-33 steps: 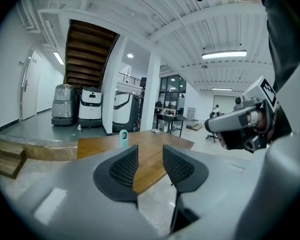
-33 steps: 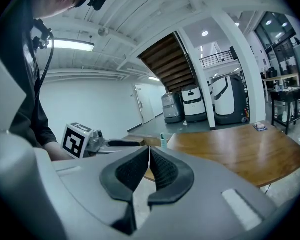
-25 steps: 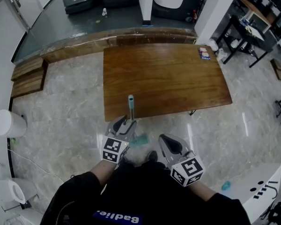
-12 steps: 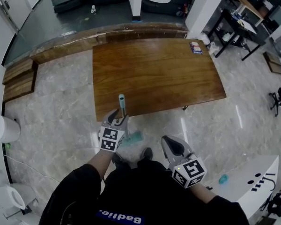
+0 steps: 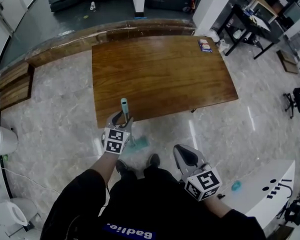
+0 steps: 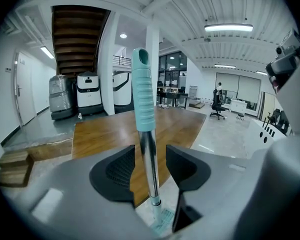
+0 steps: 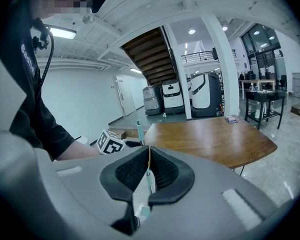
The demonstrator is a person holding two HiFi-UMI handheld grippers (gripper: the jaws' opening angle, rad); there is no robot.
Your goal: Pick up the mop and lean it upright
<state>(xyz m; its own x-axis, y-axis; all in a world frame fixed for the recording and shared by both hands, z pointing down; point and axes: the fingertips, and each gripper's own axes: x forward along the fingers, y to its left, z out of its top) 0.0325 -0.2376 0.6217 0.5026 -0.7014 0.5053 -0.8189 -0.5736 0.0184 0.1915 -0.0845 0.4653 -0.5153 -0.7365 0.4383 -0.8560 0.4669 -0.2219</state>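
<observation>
We are keeping the left gripper [image 6: 151,153] slack around the upright mop [image 6: 143,96], its jaws having just been opening off the stiff, light-looking, slippery steel pole between the fingers, likelier gripped securely on the ribbed sleeve above them, while the right gripper [image 7: 148,171] is sitting closed and empty.

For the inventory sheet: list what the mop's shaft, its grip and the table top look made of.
Mop shaft: likely polished metal, mirror-like reflections.
Grip: teal plastic or rubber, ribbed, matte.
Table top: wood or veneer, visible grain, slight sheen.
</observation>
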